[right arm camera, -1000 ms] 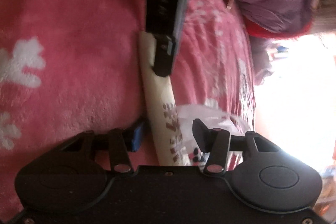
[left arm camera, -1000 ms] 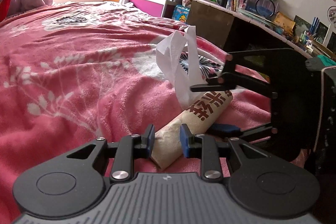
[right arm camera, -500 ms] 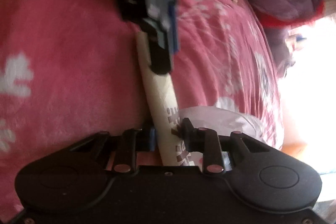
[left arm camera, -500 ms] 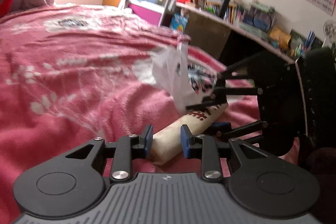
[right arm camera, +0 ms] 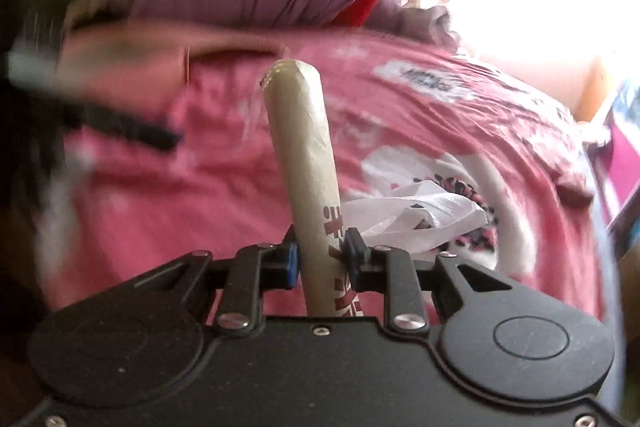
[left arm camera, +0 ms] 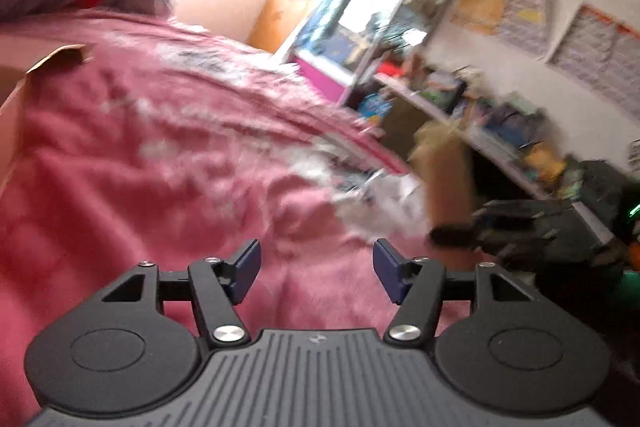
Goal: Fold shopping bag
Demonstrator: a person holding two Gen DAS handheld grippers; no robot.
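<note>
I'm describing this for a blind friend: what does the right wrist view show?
The right gripper pinches a rolled beige bag, its white handles trailing to the right above a pink blanket. The picture is blurred.

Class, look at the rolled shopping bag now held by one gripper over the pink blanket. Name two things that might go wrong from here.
1. The right gripper clamps the rolled bag near one end only; the long free end might sag or unroll.
2. The white handles hang loose beside the roll and could snag or tug it open.
The left gripper has just opened, with nothing between its jaws, so it gives no support.
</note>
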